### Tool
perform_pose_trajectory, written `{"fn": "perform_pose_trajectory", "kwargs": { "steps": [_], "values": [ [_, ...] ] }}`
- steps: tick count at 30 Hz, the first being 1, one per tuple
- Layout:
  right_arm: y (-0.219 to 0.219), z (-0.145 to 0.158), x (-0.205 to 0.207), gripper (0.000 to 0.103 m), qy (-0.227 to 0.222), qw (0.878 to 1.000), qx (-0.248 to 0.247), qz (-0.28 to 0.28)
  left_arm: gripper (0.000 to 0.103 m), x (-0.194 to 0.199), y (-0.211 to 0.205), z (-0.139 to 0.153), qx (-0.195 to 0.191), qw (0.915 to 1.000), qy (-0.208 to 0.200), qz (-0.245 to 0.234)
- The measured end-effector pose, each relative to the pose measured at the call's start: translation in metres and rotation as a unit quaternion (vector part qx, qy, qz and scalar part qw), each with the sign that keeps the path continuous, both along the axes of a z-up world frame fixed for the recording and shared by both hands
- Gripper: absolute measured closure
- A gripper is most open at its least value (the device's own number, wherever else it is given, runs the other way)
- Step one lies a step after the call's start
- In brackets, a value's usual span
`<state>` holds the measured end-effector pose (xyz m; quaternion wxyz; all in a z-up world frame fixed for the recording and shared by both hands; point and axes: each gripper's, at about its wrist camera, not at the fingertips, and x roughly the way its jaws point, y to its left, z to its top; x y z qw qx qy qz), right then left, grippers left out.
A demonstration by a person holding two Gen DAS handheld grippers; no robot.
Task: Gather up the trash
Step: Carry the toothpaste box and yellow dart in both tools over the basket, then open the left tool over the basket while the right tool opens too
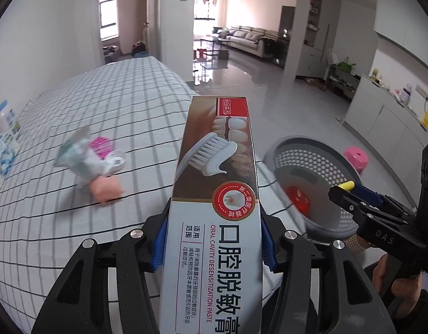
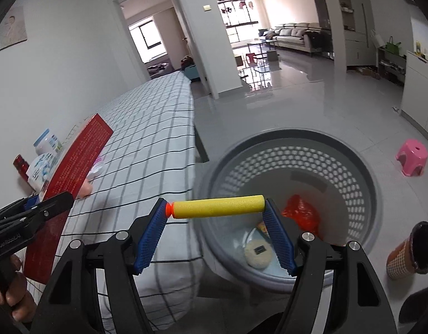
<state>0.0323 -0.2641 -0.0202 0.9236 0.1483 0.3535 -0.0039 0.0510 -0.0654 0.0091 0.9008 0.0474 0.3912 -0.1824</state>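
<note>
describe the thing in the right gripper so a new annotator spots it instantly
Start at the grey perforated basket on the floor beside the checked bed. Over its near rim the right gripper pinches a foam dart end to end. It is the only yellow cylinder, with an orange tip.

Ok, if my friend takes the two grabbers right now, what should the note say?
Left gripper: shut on the toothpaste box, above the bed's edge.
Right gripper: shut on the yellow foam dart, pinched end to end, over the rim of the grey basket.
Basket stands on the floor beside the checked bed.
Done: a red wrapper and a round white piece already lie in the basket.
Left: drop the dart, then the box. A blurred pile of wrappers still lies on the bed. A paper cup lies on the floor by the basket.
</note>
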Motion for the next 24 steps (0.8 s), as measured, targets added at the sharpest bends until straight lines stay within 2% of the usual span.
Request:
{"fn": "perform_pose_trajectory", "kwargs": {
  "steps": [8,13,24],
  "values": [
    [-0.05,-0.02,-0.006,0.036,0.017,0.999,0.001,-0.031,0.051,0.017,-0.063,-0.023,0.008,0.9988,0.028,-0.04],
    [-0.074,-0.031,-0.006,0.036,0.023,0.999,0.01,-0.044,0.051,0.019,-0.099,-0.038,0.026,0.997,0.037,-0.063],
    [-0.096,-0.044,0.003,0.036,0.036,0.998,0.012,-0.043,0.051,0.033,-0.141,-0.064,0.037,0.9931,0.066,-0.09]
  ]
}}
